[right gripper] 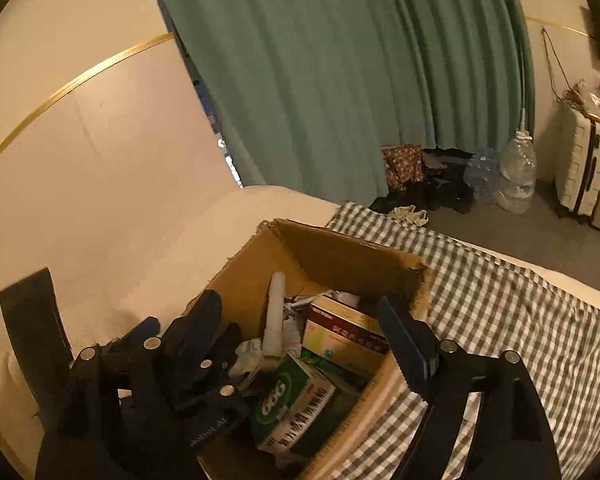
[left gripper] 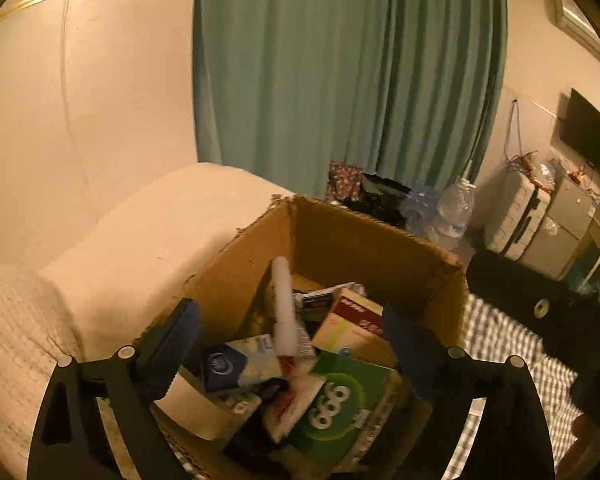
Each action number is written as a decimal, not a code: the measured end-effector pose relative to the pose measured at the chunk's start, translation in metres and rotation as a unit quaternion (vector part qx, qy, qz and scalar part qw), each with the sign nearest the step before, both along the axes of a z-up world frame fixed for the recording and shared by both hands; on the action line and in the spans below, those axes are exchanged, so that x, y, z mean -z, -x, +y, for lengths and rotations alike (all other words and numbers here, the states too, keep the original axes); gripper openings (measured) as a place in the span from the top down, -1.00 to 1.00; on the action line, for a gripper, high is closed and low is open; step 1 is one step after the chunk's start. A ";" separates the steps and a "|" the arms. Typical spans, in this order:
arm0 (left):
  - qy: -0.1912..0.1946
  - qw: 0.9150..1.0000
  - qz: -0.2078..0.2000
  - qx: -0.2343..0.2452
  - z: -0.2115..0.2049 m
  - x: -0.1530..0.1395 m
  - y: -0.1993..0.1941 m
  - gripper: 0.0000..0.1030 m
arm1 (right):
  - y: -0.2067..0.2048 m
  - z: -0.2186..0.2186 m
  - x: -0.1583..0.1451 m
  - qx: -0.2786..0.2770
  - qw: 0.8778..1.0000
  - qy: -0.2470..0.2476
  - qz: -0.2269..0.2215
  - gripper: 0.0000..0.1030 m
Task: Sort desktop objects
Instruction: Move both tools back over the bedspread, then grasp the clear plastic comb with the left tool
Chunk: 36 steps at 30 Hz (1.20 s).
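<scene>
Holding two claws (left gripper: 292,344) (right gripper: 300,340): one box (left gripper: 380,236).

left gripper (left gripper: 290,344): both blue-padded fingers (left gripper: 172,344) spread wide apart, nothing held between them, black frame tilted downward. right gripper (right gripper: 300,344): jaws likewise parted wide, empty; its right finger (right gripper: 404,348) shows a serrated blue pad. in the right wrist view the left gripper (right gripper: 188,352) appears low on the left side, just beside the right gripper, its fingers pointing the same way.
</scene>
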<state>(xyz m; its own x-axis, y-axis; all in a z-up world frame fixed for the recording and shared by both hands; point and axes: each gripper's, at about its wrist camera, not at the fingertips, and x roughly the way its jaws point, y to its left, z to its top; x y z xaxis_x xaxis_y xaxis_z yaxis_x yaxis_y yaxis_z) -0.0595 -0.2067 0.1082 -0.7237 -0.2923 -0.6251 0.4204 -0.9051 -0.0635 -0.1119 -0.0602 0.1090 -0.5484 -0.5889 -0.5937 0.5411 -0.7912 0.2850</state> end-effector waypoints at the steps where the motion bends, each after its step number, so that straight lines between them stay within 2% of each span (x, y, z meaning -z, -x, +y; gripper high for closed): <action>1: 0.001 1.000 0.002 0.008 0.006 -0.003 -0.001 -0.89 | 0.000 0.007 0.000 0.008 1.000 -0.002 0.002 -0.58; 3: 0.004 0.999 0.008 0.032 0.019 -0.008 0.002 -0.92 | 0.000 0.026 0.001 0.030 1.000 -0.007 0.002 -0.58; 6: 0.042 0.994 0.003 0.099 0.064 -0.011 0.006 -0.99 | -0.007 0.073 0.007 0.084 0.996 0.000 0.009 -0.57; 8: 0.078 0.985 0.004 0.153 0.102 -0.009 0.007 -0.99 | -0.012 0.111 0.018 0.136 0.991 0.004 -0.003 -0.57; 10: 0.108 0.974 0.004 0.201 0.142 -0.001 0.009 -1.00 | -0.023 0.160 0.024 0.174 0.984 0.034 -0.013 -0.58; 11: 0.111 0.970 0.002 0.214 0.153 0.002 0.009 -1.00 | -0.029 0.181 0.026 0.196 0.980 0.041 -0.013 -0.58; 14: 0.105 0.961 -0.014 0.257 0.193 0.021 0.016 -1.00 | -0.042 0.239 0.043 0.298 0.954 0.011 -0.004 -0.58; 16: 0.098 0.954 -0.029 0.283 0.216 0.040 0.021 -1.00 | -0.037 0.269 0.061 0.348 0.937 -0.008 -0.021 -0.58; 18: 0.091 0.946 -0.050 0.305 0.233 0.061 0.031 -1.00 | -0.034 0.290 0.075 0.376 0.926 0.000 -0.036 -0.58; 19: 0.090 0.941 -0.065 0.319 0.242 0.073 0.038 -1.00 | -0.033 0.301 0.083 0.386 0.922 0.011 -0.041 -0.58; 21: 0.085 0.925 -0.088 0.359 0.257 0.095 0.050 -1.00 | -0.028 0.317 0.097 0.397 0.916 0.027 -0.060 -0.58; 26: 0.105 0.869 -0.137 0.463 0.284 0.147 0.083 -1.00 | -0.025 0.355 0.123 0.422 0.898 0.083 -0.096 -0.58; 27: 0.112 0.865 -0.146 0.466 0.287 0.155 0.089 -1.00 | -0.025 0.360 0.127 0.426 0.894 0.092 -0.103 -0.58; 28: 0.102 0.861 -0.163 0.471 0.288 0.165 0.102 -1.00 | -0.023 0.366 0.132 0.429 0.890 0.104 -0.112 -0.58; 31: 0.055 0.858 -0.200 0.470 0.286 0.183 0.127 -1.00 | -0.028 0.381 0.141 0.435 0.884 0.118 -0.126 -0.58; 32: 0.055 0.857 -0.192 0.475 0.286 0.181 0.129 -0.98 | -0.027 0.383 0.144 0.435 0.883 0.118 -0.131 -0.58; 34: 0.056 0.849 -0.201 0.486 0.288 0.180 0.129 -0.82 | -0.026 0.386 0.149 0.436 0.880 0.123 -0.139 -0.58; 36: 0.057 0.838 -0.204 0.502 0.288 0.173 0.125 -0.12 | -0.026 0.388 0.153 0.435 0.879 0.128 -0.147 -0.58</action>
